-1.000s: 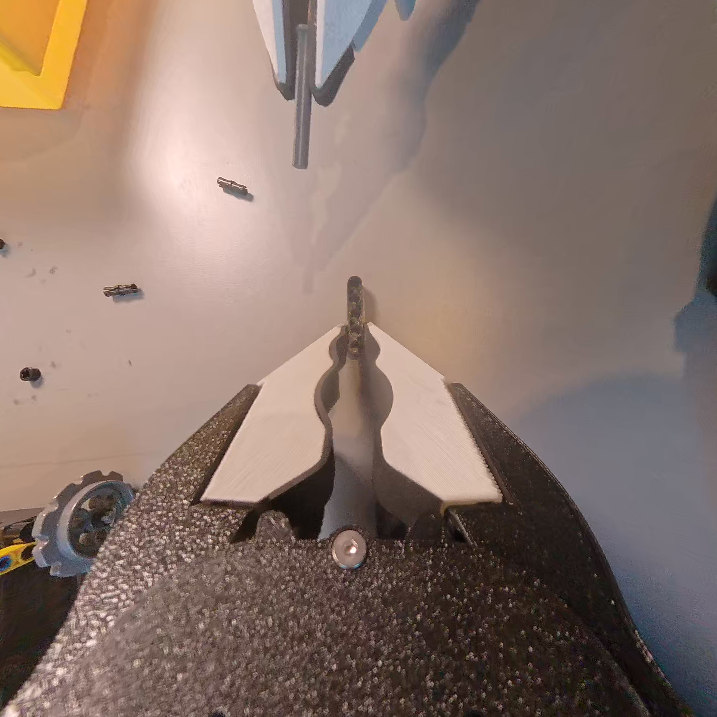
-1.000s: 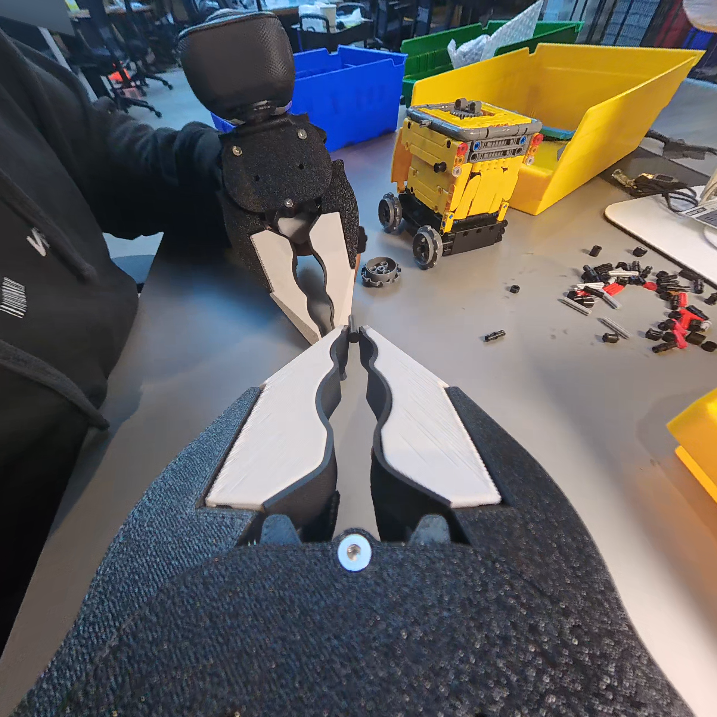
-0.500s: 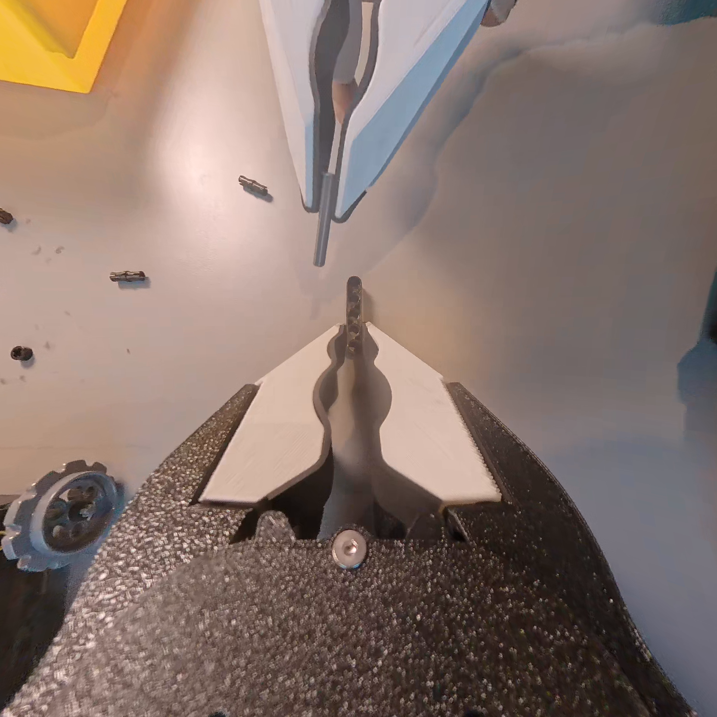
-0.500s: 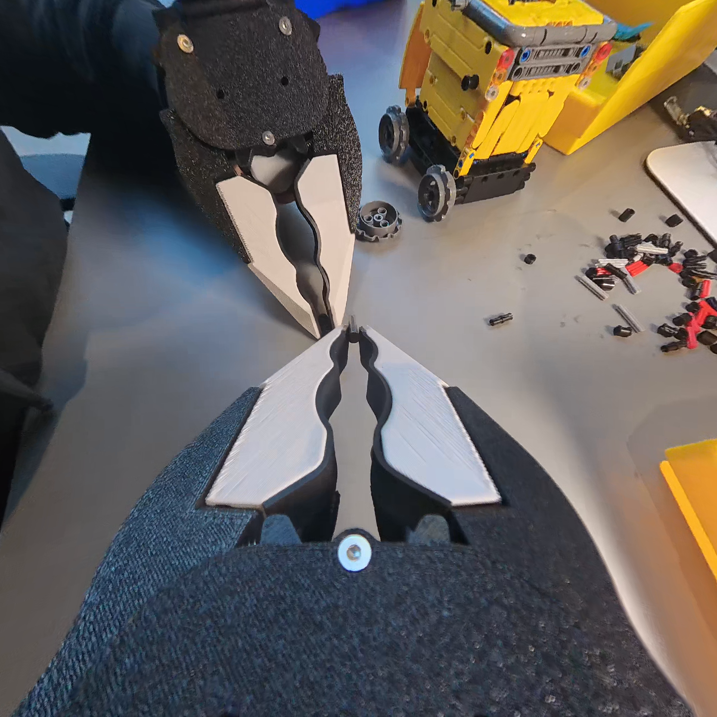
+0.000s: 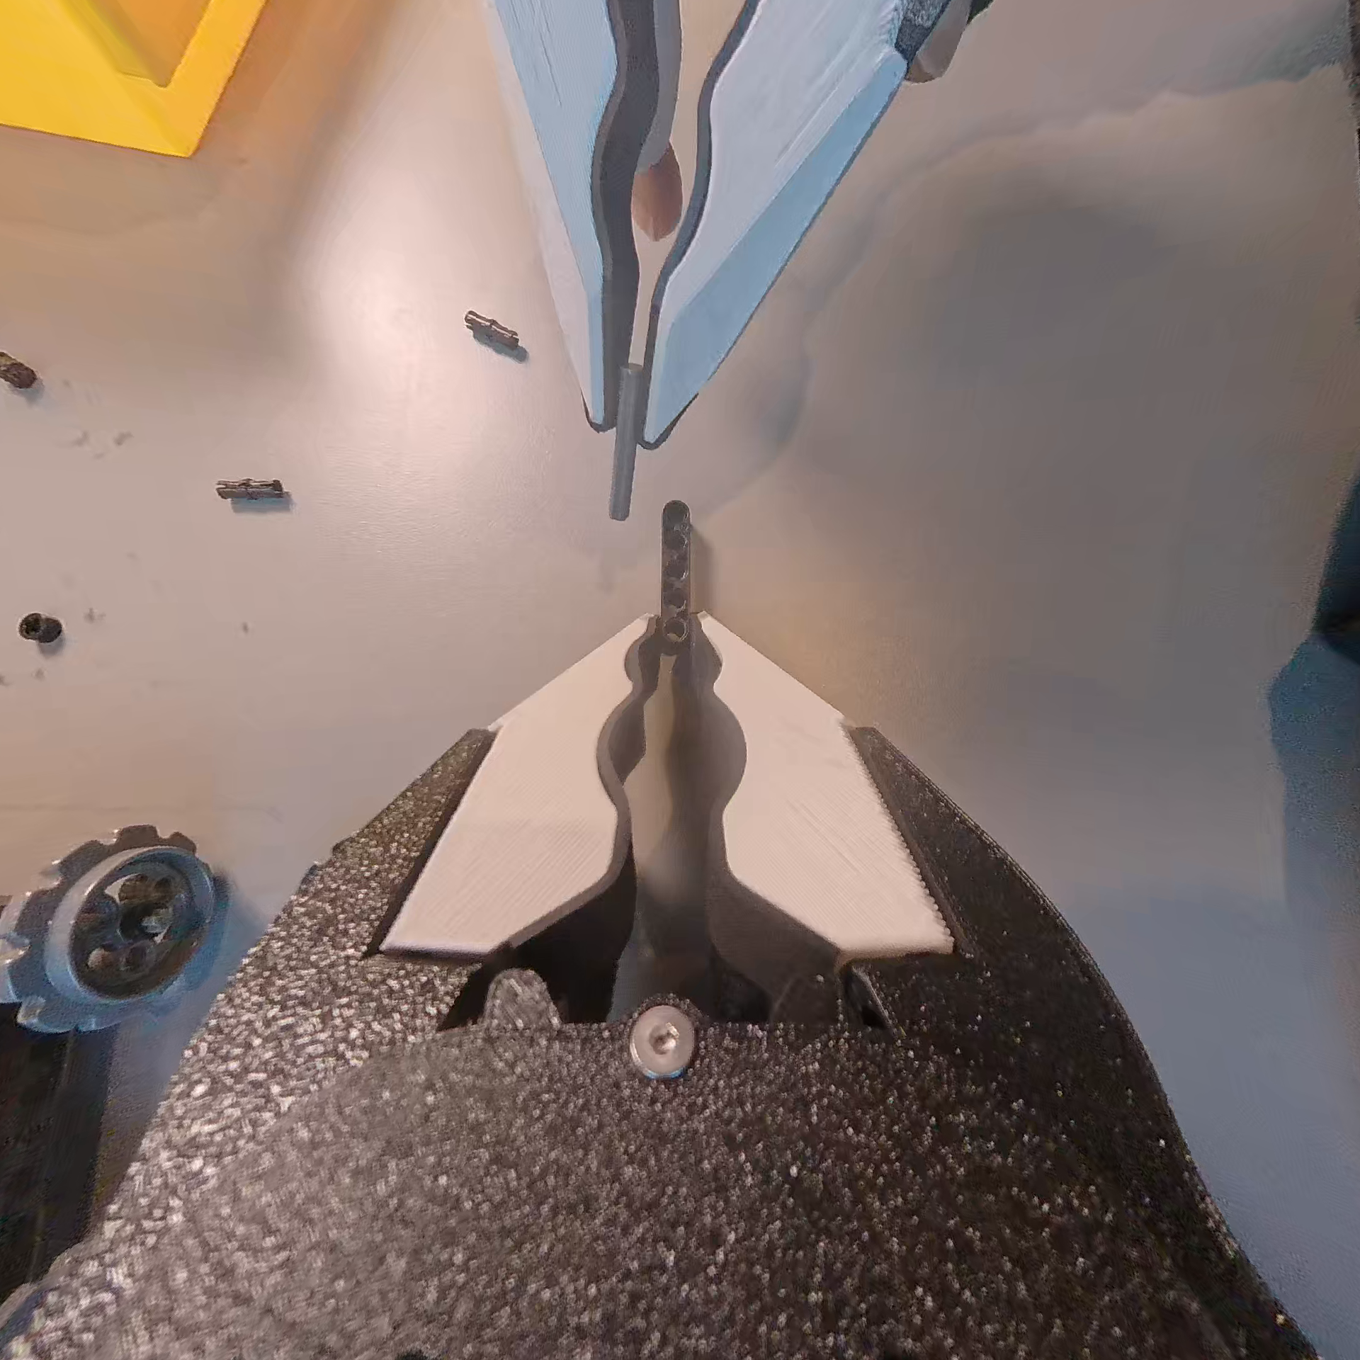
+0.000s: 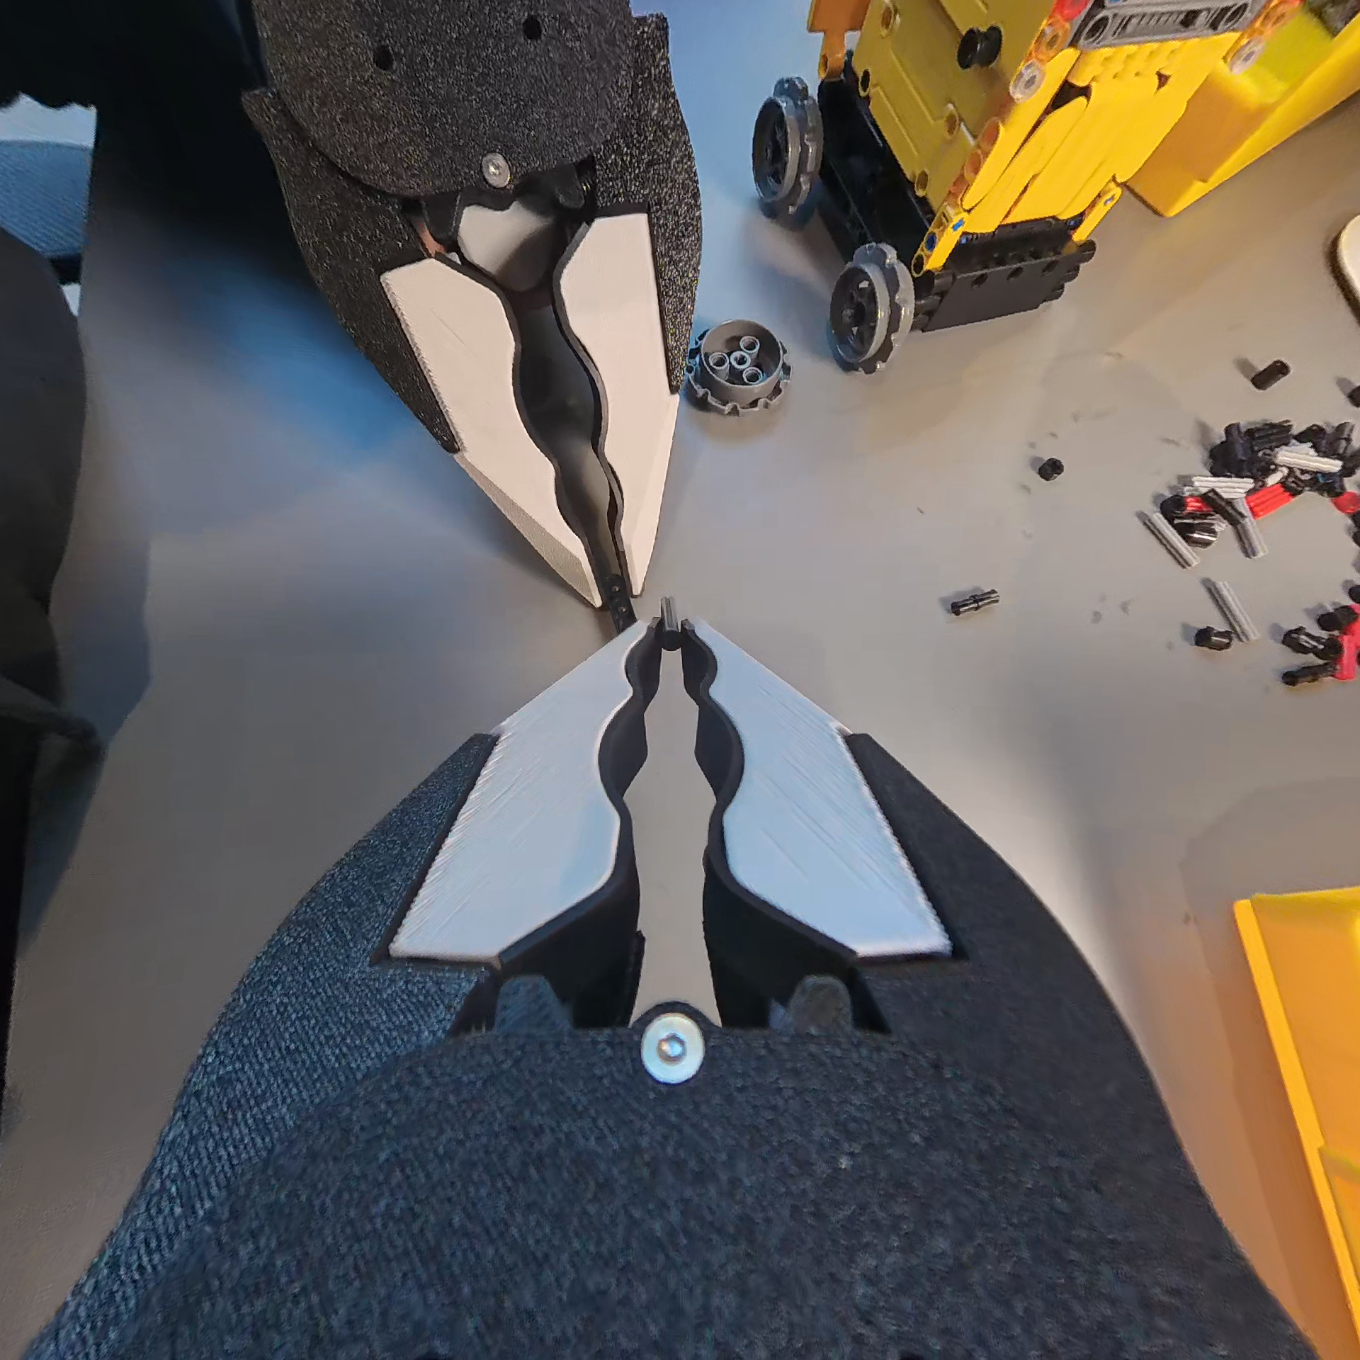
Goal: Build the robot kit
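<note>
My left gripper [image 5: 675,625] is shut on a thin black beam with a row of holes [image 5: 675,563], which sticks out past its tips. My right gripper [image 6: 668,625] is shut on a short grey axle rod [image 6: 668,612]. In the left wrist view the right gripper [image 5: 624,434] comes in from above and its grey axle [image 5: 624,456] ends just left of the beam's top, a small gap apart. In the right wrist view the left gripper [image 6: 618,581] points down at mine, and the black beam tip [image 6: 618,605] is just left of the axle.
A grey table [image 6: 846,699] carries a loose grey wheel [image 6: 738,366], a yellow and black brick-built vehicle [image 6: 979,147], a scatter of small black, grey and red pins [image 6: 1266,500], a lone black pin [image 6: 973,602], and yellow bins [image 6: 1310,1030]. A person's dark sleeve is at far left. One gripper's finger ends stand about 5 cm off the other's.
The right gripper with the grey axle has moved closer to the left gripper. The axle end now sits just beside the top of the black beam. Both stay shut.
</note>
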